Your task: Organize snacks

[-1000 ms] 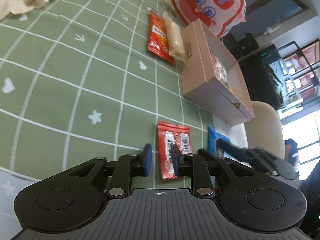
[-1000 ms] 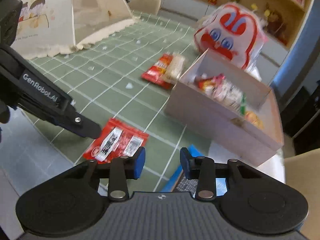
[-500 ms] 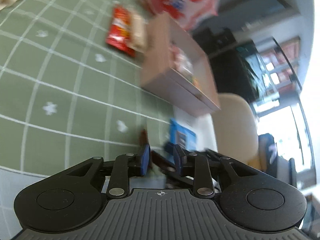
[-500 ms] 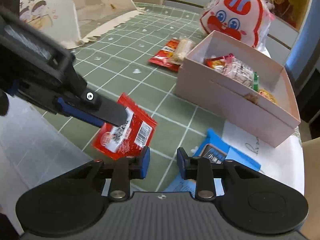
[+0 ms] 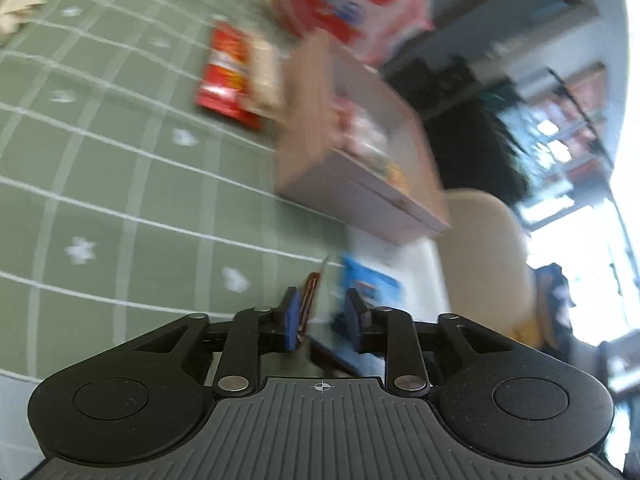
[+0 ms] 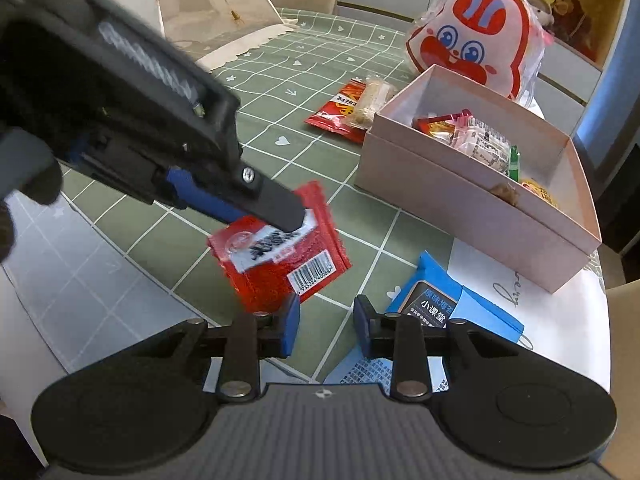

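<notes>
A red snack packet [image 6: 280, 268] hangs tilted above the green checked tablecloth [image 6: 160, 240]. My left gripper [image 6: 280, 216] pinches its upper edge and its jaws are closing on it. In the blurred left wrist view the packet [image 5: 310, 292] shows edge-on against the left pad of that gripper [image 5: 322, 316]. My right gripper [image 6: 326, 320] hovers just below the packet, its jaws drawn narrow with nothing between them. The open pink box [image 6: 460, 196] with several snacks inside stands to the right.
Another red packet [image 6: 340, 110] and a beige bar [image 6: 374, 102] lie beside the box's far corner. A blue packet [image 6: 432, 304] rests on white paper [image 6: 540, 320] near the edge. A rabbit-face bag [image 6: 476, 44] stands behind the box, a mesh food cover [image 6: 200, 12] at far left.
The left gripper closed on the red packet where it lay flat and raised it off the cloth, tilted. The right gripper's jaws narrowed; it barely moved.
</notes>
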`<state>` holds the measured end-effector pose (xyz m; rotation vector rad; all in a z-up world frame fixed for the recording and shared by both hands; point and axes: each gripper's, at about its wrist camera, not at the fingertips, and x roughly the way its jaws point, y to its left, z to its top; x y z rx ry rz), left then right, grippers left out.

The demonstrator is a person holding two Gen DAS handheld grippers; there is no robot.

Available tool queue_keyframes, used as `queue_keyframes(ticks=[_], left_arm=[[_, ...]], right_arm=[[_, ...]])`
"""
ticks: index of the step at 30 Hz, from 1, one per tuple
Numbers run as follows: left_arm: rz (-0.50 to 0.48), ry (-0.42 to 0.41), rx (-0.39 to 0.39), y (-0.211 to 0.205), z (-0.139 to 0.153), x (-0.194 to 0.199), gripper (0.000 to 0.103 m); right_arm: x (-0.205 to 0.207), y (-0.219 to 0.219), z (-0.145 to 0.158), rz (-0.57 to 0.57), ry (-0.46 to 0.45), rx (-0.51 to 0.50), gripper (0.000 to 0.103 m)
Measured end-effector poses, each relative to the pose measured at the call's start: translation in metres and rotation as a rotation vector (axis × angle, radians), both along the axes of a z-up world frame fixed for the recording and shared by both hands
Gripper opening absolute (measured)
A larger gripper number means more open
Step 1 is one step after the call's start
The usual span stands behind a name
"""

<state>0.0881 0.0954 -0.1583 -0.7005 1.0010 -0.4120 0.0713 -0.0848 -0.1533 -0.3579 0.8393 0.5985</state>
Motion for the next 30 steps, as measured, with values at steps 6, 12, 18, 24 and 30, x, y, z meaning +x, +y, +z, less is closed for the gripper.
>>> queue_keyframes(ticks=[6,12,18,24,30], left_arm=[[-0.049,0.020,0.047,-0.018,-0.011,0.010,0.035],[-0.019,-0.001,0.184,-0.019,-0.005,0.013,0.024],[-0.043,-0.008,0.238,-0.012,-0.005,0.005,0.024],[-0.041,0.013,0.223,-0.017,-0.016,0.013,0.024],[-0.012,0.076,0.111,-0.013,-0.026,0.013,0.013]], right_arm=[[-0.001,0.000,0.000,0.002,0.000,0.004,0.031],[-0.004,0.000,0.000,0.007,-0.006,0.006,0.031],[-0.006,-0.001,-0.001,0.005,-0.009,0.009,0.031],[-0.009,0.001,-0.002,0.005,-0.025,0.000,0.031],[-0.013,-0.002,0.003,0.026,-0.029,-0.016,0.031]])
